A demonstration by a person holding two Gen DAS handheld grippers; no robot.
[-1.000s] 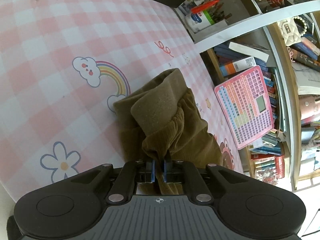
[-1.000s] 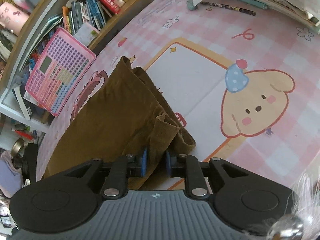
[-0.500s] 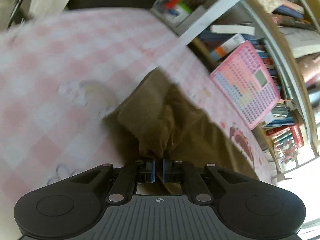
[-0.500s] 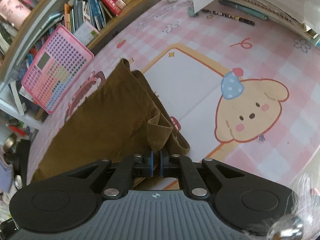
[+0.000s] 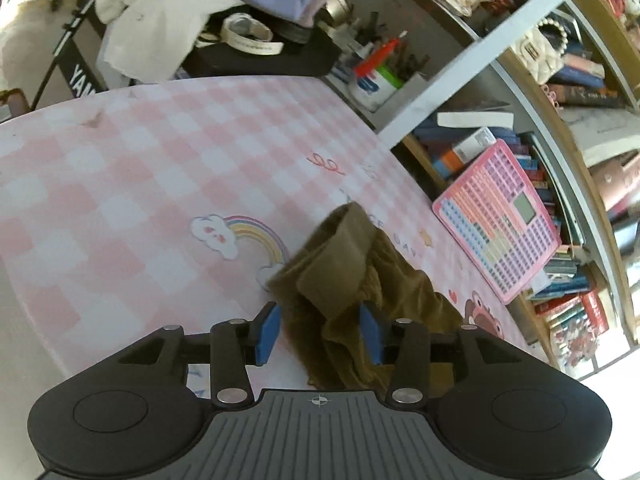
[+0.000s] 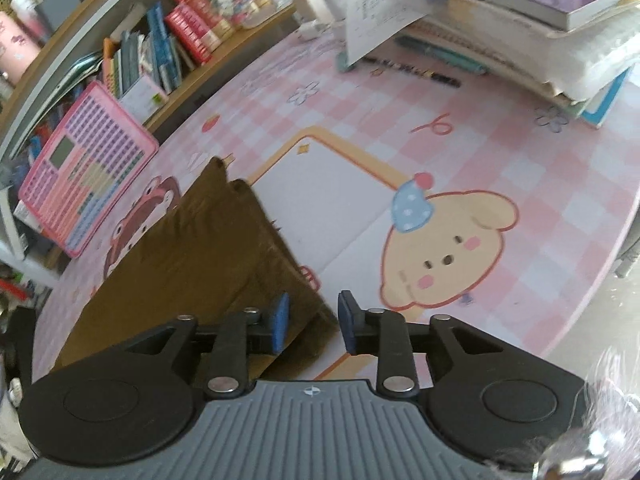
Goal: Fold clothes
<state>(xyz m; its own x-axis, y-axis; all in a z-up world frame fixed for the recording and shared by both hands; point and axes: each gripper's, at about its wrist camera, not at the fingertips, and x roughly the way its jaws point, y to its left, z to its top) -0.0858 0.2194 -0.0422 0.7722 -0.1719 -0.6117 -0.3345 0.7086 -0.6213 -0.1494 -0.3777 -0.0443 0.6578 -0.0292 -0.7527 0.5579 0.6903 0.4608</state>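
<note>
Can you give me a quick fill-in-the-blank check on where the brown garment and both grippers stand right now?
1. The brown garment lies on a checked mat whose main colour is ____.
2. The left gripper has its jaws opening, and the bunched cloth between them is ____ in colour.
3. In the right wrist view, the cartoon puppy printed on the mat wears a ____ hat.
4. The pads of the right gripper are ____ in colour.

Missing words: pink; brown; blue; blue

Pink checked mat (image 5: 168, 168), pink toy tablet (image 5: 498, 236), bookshelf (image 6: 168, 52), stacked books (image 6: 520, 12)
</note>
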